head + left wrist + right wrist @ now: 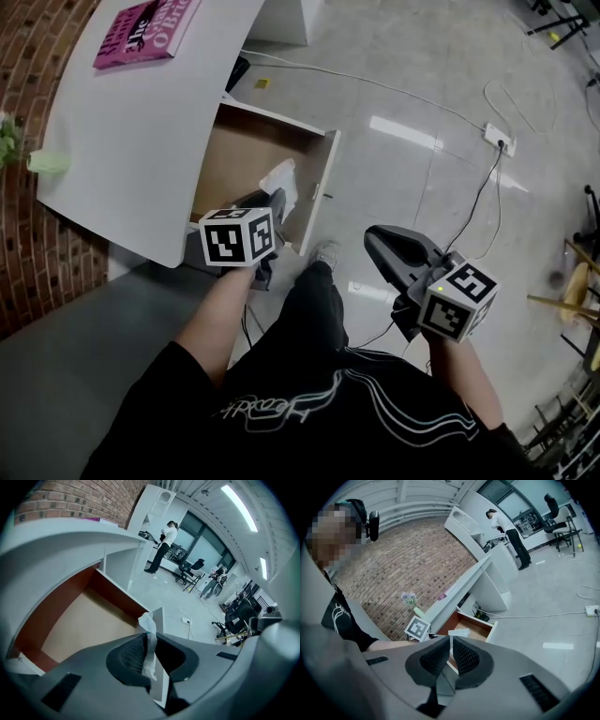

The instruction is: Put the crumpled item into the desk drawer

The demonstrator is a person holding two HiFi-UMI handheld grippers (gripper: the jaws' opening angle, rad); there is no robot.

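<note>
While left tongs [149, 654] pinch crumpled item [148, 626] above drawer rim [160, 620] | right tongs [451, 654] pressed together

Crumpled white paper item [146, 620], a thin upright strip, sits pinched between the jaws of my left gripper [151, 645], above the desk drawer [246, 155] near its white front panel. The drawer stands pulled open, showing a tan floor and reddish-brown inner walls.

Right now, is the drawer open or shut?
Open: the drawer is pulled out from under the desk, its wooden floor showing.
</note>
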